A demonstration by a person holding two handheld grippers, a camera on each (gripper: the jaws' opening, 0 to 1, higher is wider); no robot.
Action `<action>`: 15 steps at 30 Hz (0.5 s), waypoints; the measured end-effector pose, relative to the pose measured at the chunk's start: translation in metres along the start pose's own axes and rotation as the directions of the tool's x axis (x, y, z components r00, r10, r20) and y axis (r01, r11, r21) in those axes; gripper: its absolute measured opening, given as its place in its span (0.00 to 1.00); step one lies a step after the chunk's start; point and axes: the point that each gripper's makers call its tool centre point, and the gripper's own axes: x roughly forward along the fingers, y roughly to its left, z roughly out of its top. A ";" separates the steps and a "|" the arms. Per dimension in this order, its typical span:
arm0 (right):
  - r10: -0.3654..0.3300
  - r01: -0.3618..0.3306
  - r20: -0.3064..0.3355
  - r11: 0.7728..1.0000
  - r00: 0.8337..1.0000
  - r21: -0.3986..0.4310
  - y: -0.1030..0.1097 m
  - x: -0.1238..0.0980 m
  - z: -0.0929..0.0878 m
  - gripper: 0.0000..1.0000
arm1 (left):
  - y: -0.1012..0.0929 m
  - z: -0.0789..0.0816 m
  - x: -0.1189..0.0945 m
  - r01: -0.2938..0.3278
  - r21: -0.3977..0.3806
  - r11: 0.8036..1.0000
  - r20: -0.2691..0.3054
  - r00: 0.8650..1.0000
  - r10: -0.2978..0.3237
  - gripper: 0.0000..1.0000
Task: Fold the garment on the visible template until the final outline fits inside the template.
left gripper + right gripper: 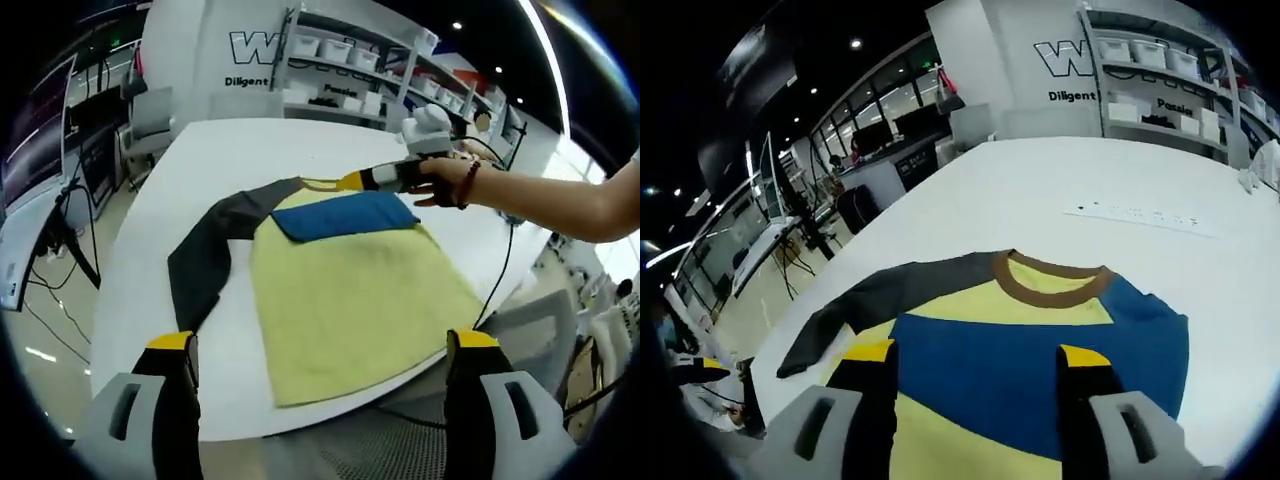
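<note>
Blue sleeve (345, 215) folded across yellow shirt (360, 300); grey sleeve (205, 260) splayed at 9 o'clock. Both my tongs open, empty: left tongs (320, 355), right tongs (975, 365). Pinch cuff, fold flat inward, keep on surface (150, 290)

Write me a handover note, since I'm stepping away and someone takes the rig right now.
Left hand-held gripper: open, holding nothing, above the shirt's hem at the table edge.
Right hand-held gripper: open, over the chest of the yellow long-sleeved shirt.
Shirt lies flat on the white table. Blue sleeve already folded across the chest; grey sleeve still spread outward.
Left: fold in the grey sleeve, then fold the body smaller. I cannot make out a template outline.
</note>
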 end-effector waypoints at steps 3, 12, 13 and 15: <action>-0.074 0.074 0.008 0.997 0.997 0.003 -0.022 -0.011 -0.004 0.61 | -0.001 0.001 0.002 -0.002 -0.005 1.000 0.005 1.000 0.002 0.99; -0.124 0.122 0.015 0.990 0.992 0.068 -0.058 -0.037 -0.025 0.59 | 0.000 0.000 0.004 -0.008 -0.003 1.000 -0.006 1.000 0.008 0.99; -0.130 0.129 0.011 0.989 0.991 0.072 -0.061 -0.039 -0.028 0.58 | 0.001 0.000 0.004 -0.008 -0.002 1.000 -0.006 1.000 0.008 0.99; -0.151 0.149 0.011 0.983 0.989 0.107 -0.072 -0.046 -0.034 0.56 | 0.002 -0.001 0.003 -0.012 -0.002 1.000 -0.010 1.000 0.012 0.99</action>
